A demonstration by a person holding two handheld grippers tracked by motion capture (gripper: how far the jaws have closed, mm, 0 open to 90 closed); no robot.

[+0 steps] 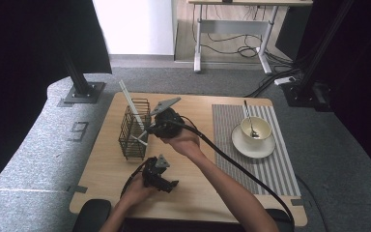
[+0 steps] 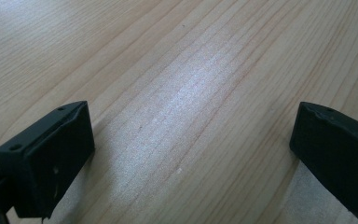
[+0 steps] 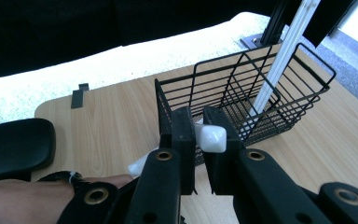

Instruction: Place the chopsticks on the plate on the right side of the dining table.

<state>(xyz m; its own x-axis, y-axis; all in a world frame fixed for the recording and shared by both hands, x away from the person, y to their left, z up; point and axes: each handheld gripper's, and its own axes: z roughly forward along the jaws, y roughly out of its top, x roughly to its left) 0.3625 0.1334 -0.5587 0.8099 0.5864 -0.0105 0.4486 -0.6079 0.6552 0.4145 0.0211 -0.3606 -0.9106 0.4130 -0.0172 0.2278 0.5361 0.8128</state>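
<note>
two jaws of the right gripper point(image 3: 199, 135) clamp a white utensil point(image 3: 212, 137); left gripper point(image 2: 191, 158) gapes.

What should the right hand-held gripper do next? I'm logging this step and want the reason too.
Probably lift a bit more and carry the white utensil over the rim of the wire basket. The right hand-held gripper is shut on its handle, low beside the basket's near wall, so it seems too low to clear it. Another white utensil already leans inside.
</note>
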